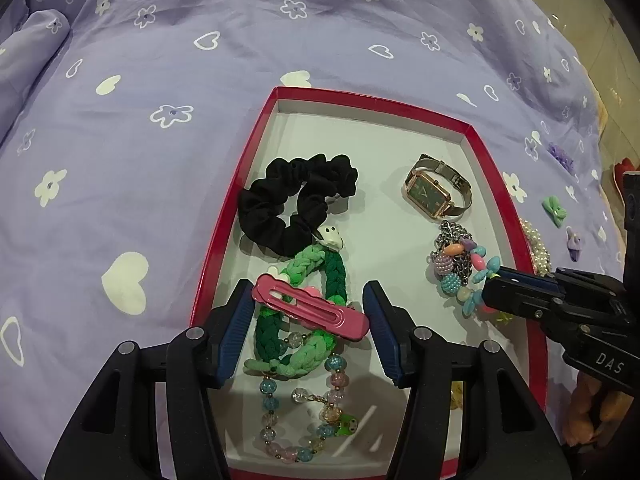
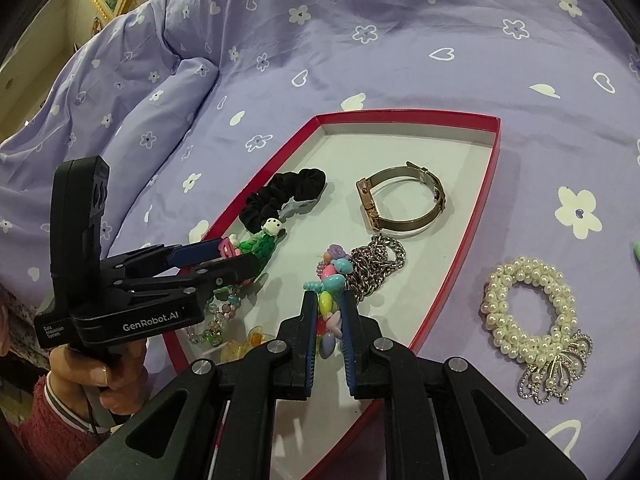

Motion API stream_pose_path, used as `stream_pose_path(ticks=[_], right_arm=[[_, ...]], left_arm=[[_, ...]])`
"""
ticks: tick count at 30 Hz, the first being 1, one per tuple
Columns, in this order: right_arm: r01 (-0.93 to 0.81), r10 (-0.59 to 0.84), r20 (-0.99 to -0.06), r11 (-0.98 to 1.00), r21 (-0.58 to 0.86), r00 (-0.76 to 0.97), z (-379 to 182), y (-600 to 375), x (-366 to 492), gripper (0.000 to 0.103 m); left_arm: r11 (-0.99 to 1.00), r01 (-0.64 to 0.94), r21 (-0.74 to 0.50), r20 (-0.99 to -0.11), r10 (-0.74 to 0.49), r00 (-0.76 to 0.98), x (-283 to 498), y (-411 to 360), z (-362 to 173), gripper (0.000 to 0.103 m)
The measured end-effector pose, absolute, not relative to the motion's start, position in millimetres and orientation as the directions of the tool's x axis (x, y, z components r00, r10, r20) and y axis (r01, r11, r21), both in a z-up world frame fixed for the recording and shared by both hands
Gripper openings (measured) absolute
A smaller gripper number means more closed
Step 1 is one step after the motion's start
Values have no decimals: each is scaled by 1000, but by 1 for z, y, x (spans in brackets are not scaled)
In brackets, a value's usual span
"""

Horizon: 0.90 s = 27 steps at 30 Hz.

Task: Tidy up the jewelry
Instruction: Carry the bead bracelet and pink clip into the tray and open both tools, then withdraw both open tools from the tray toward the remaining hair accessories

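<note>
I've got the left gripper (image 1: 310, 316) over the near end of the red tray (image 1: 376, 105); its jaws are clamped on the pink hair clip (image 1: 310, 312), one pad at each end, clip sitting crosswise on top of the green braided band (image 1: 316, 280); black scrunchie (image 1: 298, 200) is just beyond that, glass bead bracelet (image 1: 300, 408) under and nearer than the tips. Right gripper (image 2: 329, 316) has jaws nearly together, pinched on the colourful bead bracelet (image 2: 330, 300) w/ the bracelet's far end resting on the tray floor; the silver chain (image 2: 376, 264) is touching it just ahead and to the right; watch (image 2: 400, 196) further ahead, apart from both. Pearl bracelet (image 2: 532, 316) lies outside the tray on the purple bedsheet (image 2: 400, 40), off to the right gripper's right. A hand (image 2: 108, 368) in a pink sleeve holds the left grip.
</note>
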State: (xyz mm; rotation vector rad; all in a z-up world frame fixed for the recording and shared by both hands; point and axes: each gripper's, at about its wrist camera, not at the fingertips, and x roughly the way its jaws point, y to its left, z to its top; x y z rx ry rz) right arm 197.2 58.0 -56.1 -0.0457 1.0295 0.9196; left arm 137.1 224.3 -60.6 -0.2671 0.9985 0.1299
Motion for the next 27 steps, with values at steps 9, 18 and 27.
stream_pose_path(ticks=[9,18,27], right_arm=[[-666,636,-748,643,377,189,-55,56,198,16],[-666,639,-743,644,375,200,-50,53,195,16],[-658,662,-715,645,389,225,-35,36,190,37]], left_arm=[[956,-242,-169,-848,-16,530,138,225,-60,55],[955,-243,-168,-846,-14,532,135,223,-54,61],[956,-238,-174,-837,-16,547,128,218,-41,74]])
